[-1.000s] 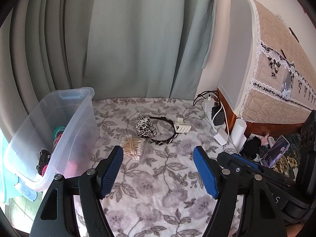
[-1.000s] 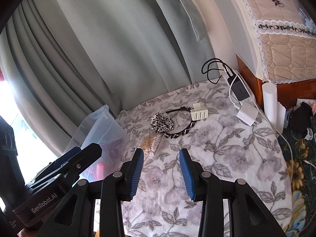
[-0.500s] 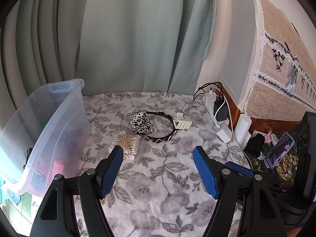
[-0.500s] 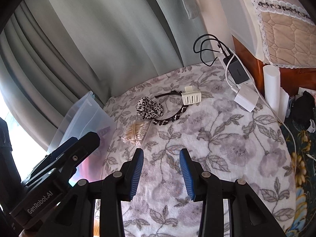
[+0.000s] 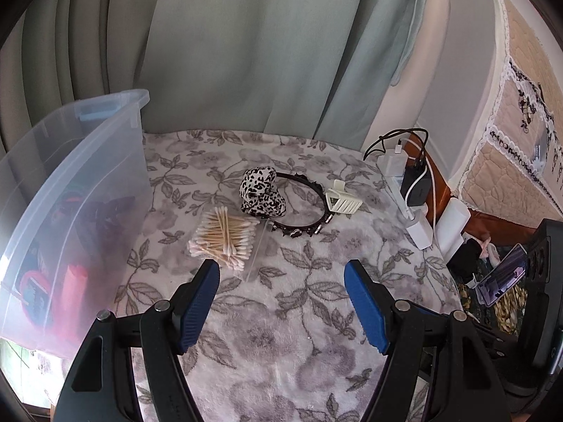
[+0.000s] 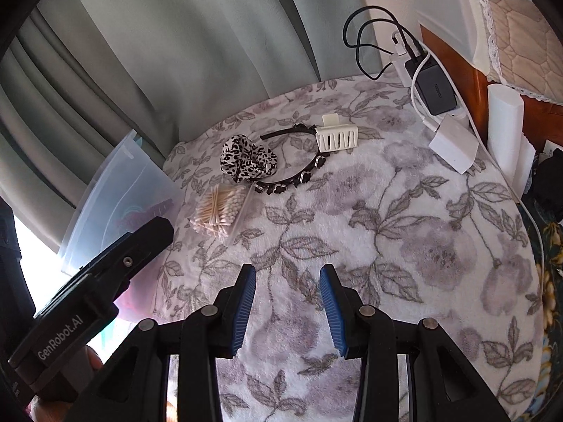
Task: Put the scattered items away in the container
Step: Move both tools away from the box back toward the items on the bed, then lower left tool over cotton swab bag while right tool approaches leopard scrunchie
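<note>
Blue-padded jaws of the left gripper (image 5: 281, 302) and right gripper (image 6: 286, 302) stand apart, holding nothing, above the floral blanket (image 5: 299, 334). Beyond them lie a bag of cotton swabs (image 5: 225, 239), a leopard scrunchie (image 5: 262, 193), a black headband (image 5: 306, 218) and a white claw clip (image 5: 343, 202) (touching the headband). Farther left, at the blanket's edge, stands the clear plastic container (image 5: 88, 190).

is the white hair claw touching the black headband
Touching. In the right wrist view the white hair claw lies over the black headband, its teeth covering the band's curve with no gap; the left wrist view agrees.
</note>
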Demonstrator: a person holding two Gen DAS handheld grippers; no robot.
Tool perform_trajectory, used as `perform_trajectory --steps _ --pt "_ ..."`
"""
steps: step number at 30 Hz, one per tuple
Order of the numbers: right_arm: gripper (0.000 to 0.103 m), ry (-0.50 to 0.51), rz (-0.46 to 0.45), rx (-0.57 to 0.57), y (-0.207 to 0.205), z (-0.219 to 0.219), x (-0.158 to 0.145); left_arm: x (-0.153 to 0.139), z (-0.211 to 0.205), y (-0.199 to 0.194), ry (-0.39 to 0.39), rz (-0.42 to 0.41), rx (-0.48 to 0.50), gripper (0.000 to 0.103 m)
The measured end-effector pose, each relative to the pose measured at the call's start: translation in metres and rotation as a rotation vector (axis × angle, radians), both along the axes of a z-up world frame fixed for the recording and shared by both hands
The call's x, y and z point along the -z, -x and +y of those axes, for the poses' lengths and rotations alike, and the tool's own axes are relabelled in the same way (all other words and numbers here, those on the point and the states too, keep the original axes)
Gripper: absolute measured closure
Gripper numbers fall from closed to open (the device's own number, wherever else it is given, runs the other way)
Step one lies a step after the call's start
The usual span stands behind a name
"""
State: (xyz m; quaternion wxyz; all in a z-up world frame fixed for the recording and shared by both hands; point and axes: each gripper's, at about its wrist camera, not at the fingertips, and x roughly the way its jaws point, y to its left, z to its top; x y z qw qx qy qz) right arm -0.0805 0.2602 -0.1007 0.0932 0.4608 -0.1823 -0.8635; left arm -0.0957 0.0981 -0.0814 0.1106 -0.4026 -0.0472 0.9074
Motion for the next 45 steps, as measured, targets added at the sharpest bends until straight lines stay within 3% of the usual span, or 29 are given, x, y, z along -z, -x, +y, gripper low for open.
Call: perform_trajectory --steps 24,35,40,42,45 --pt "0.062 -0.099 -0.067 -0.038 0.051 -0.021 0.031 0.054 -0.035 0.045 0.012 -0.021 -0.041 0.029" --pt "0.061 -0.113 -0.007 -0.076 0.094 -0.030 0.022 0.078 -0.030 0.083 0.047 -0.055 -0.023 0.029" --pt "0.061 -0.110 0.027 -0.104 0.116 -0.041 0.017 0.086 -0.035 0.102 0.061 -0.055 -0.058 0.029" --pt "0.046 -0.103 0.040 -0.115 0.124 -0.046 0.015 0.090 -0.036 0.107 0.051 -0.063 -0.056 0.029" --pt "0.043 -0.076 0.063 -0.136 0.135 -0.054 0.012 0.096 -0.037 0.111 0.036 -0.067 -0.043 0.029"
